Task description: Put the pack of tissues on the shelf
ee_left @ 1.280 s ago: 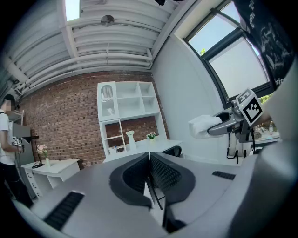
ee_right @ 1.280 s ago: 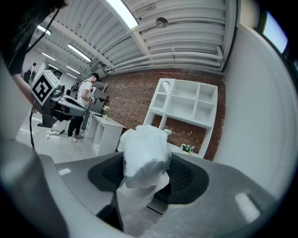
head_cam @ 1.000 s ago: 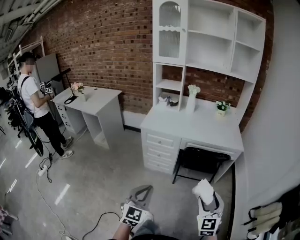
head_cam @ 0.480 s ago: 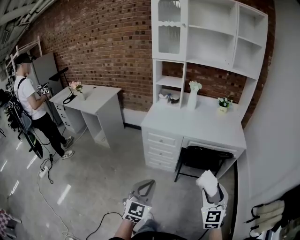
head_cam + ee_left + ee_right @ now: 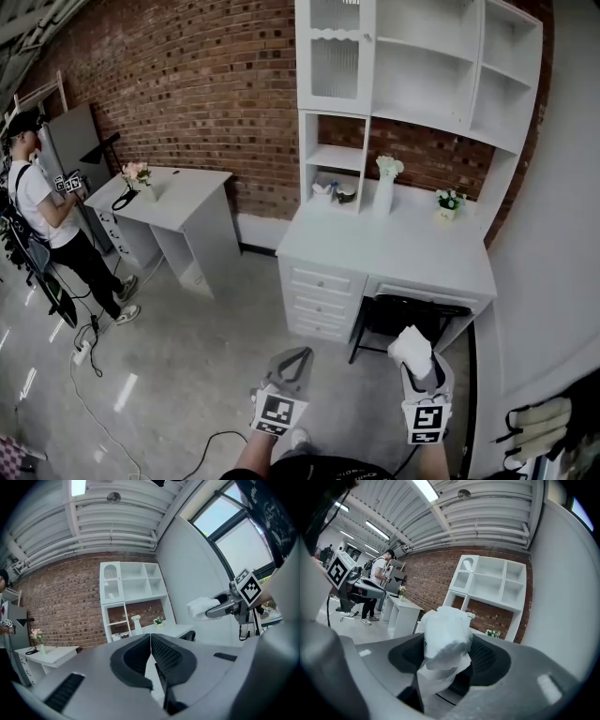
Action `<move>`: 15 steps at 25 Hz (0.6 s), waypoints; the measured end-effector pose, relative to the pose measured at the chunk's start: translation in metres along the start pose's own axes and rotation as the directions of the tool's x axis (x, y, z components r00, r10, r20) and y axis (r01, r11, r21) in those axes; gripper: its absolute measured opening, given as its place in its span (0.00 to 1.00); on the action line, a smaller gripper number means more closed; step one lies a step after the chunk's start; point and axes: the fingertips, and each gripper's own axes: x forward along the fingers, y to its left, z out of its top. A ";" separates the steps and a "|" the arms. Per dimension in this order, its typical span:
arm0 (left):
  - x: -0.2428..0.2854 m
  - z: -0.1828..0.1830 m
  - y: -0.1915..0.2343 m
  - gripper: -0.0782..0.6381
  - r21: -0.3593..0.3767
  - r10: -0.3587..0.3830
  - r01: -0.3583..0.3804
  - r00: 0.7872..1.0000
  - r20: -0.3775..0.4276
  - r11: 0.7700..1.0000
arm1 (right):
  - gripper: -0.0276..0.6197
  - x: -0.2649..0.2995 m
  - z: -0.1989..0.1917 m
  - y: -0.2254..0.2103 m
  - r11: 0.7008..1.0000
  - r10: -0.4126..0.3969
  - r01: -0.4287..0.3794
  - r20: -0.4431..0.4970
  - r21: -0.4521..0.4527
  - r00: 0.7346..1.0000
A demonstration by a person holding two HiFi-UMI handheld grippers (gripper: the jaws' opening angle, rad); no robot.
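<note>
A white pack of tissues is clamped between the jaws of my right gripper; in the head view the pack of tissues sticks up from the right gripper at the bottom right. My left gripper is at the bottom centre, shut and empty; in its own view the left gripper has its pads touching. The white shelf unit rises over a white desk ahead, against the brick wall. The left gripper view also shows the right gripper holding the tissues.
On the desk stand a white vase, a small potted plant and small items in a cubby. A black chair is tucked under it. A second white table stands left, with a person beside it. Cables lie on the floor.
The view has drawn closer to the desk and shelf. Both grippers stay at the bottom of the view, the right one still holding the tissues. The person at left has shifted leftwards in view.
</note>
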 end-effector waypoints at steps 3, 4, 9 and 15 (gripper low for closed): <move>0.013 -0.001 0.012 0.12 -0.009 -0.018 0.018 1.000 0.011 1.000 | 0.45 0.021 0.007 0.008 1.000 0.014 -0.014 -0.008 -0.001 1.000; 0.018 -0.001 0.017 0.12 -0.008 -0.025 0.025 1.000 0.013 1.000 | 0.45 0.028 0.010 0.011 1.000 0.015 -0.015 -0.008 0.000 1.000; 0.042 -0.002 0.042 0.12 -0.013 -0.051 0.051 0.998 0.031 0.999 | 0.45 0.060 0.027 0.014 0.999 -0.036 0.035 0.040 0.023 0.999; 0.057 -0.003 0.074 0.12 0.010 -0.043 0.043 0.998 0.046 0.999 | 0.45 0.080 0.040 0.018 0.996 -0.088 0.087 0.091 0.017 0.992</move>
